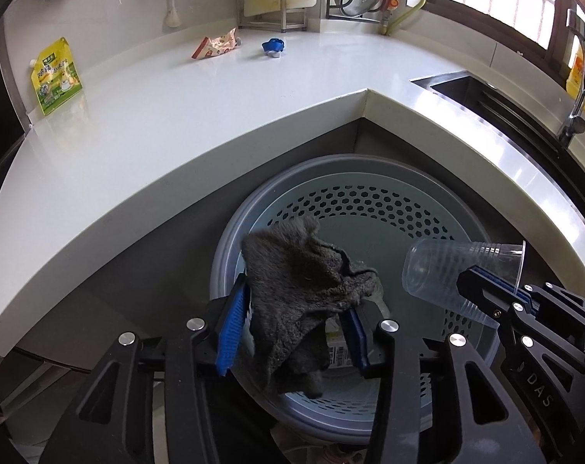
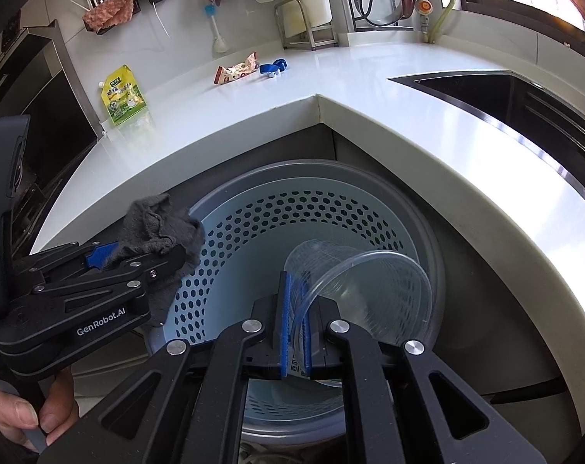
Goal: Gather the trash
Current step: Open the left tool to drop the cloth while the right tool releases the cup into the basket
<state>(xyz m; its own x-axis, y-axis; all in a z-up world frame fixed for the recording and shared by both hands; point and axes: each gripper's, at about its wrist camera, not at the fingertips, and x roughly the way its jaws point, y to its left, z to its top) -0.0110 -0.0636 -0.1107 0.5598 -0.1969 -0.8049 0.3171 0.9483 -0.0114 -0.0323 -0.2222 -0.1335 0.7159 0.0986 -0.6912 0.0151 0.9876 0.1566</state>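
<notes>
A round bin (image 1: pixel 331 164) (image 2: pixel 292 170) with a grey rim and a perforated pale-blue liner stands on the floor in the counter's inner corner. Over its left side my left gripper (image 1: pixel 298 295) (image 2: pixel 149 253) is open, its blue pads wide apart. A limp dark grey cloth (image 1: pixel 292 270) (image 2: pixel 153 216) hangs loosely between them, brushing the tips. Over the bin's right side, my right gripper (image 2: pixel 294 286) (image 1: pixel 482 290) is shut on the wall of a clear ribbed plastic cup (image 2: pixel 362 282) (image 1: pixel 439 266), which lies tilted on its side.
On the white counter (image 1: pixel 215 123) lie a snack wrapper (image 1: pixel 215 44), a small blue item (image 1: pixel 273 46) and a green pouch (image 1: pixel 56 73). A sink (image 1: pixel 486 92) with a faucet (image 1: pixel 579 89) is at right. Barcoded packaging (image 1: pixel 339 352) lies inside the bin. A person's hand (image 2: pixel 29 417) grips the left handle.
</notes>
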